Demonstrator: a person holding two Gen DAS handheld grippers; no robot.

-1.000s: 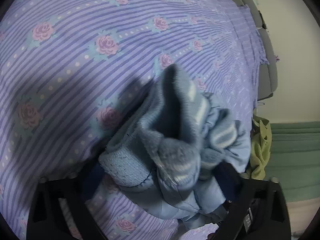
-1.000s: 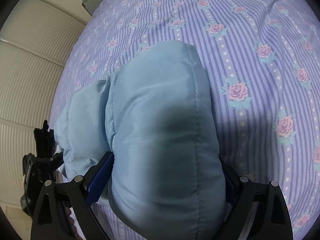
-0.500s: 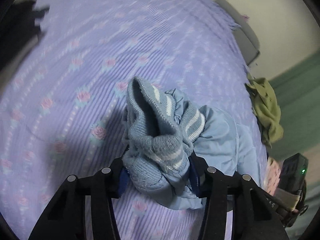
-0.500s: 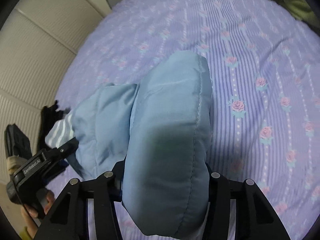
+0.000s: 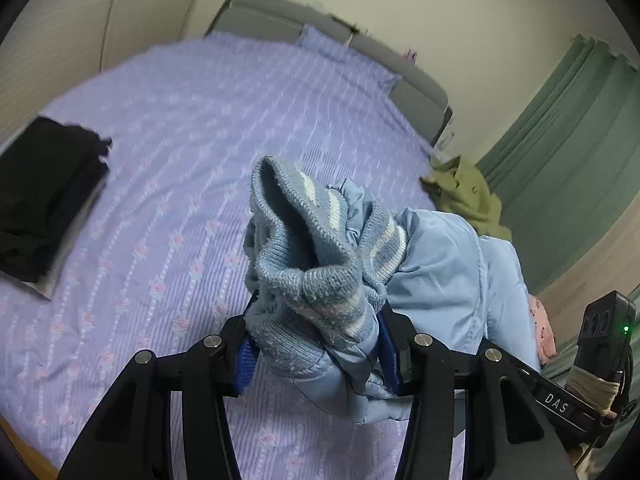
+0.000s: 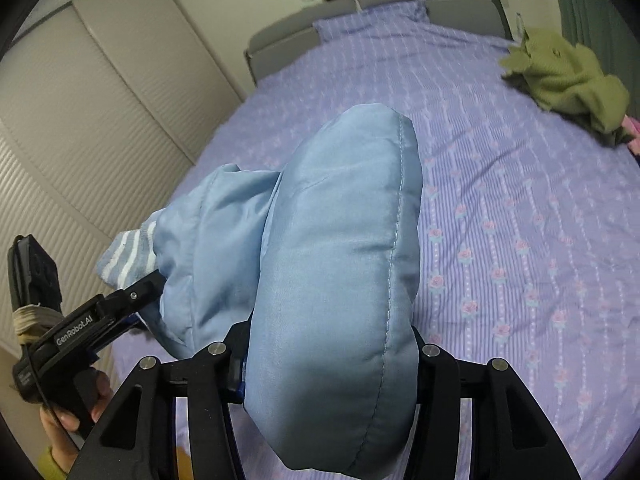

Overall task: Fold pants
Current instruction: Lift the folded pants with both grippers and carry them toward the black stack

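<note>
Light blue padded pants (image 5: 444,276) hang above the purple rose-print bed sheet (image 5: 192,152), held between both grippers. My left gripper (image 5: 318,344) is shut on the bunched knit band (image 5: 312,264) with white stripes, which fills the space between its blue pads. In the right wrist view my right gripper (image 6: 328,360) is shut on a thick rounded fold of the pants (image 6: 340,248). The left gripper (image 6: 132,296) shows there at the lower left, with a hand (image 6: 68,420) on its handle, clamping the striped band (image 6: 128,256).
A folded black garment (image 5: 44,196) lies at the bed's left edge. An olive green garment (image 6: 568,76) and something pink (image 5: 540,324) sit at the right side. A grey headboard (image 5: 340,36) stands at the far end, with slatted closet doors (image 6: 100,120) left and a green curtain (image 5: 560,140) right.
Both grippers' jaws narrowed onto the pants, then rose well above the sheet with them. The bed looks farther away, and the headboard and walls have come into view.
</note>
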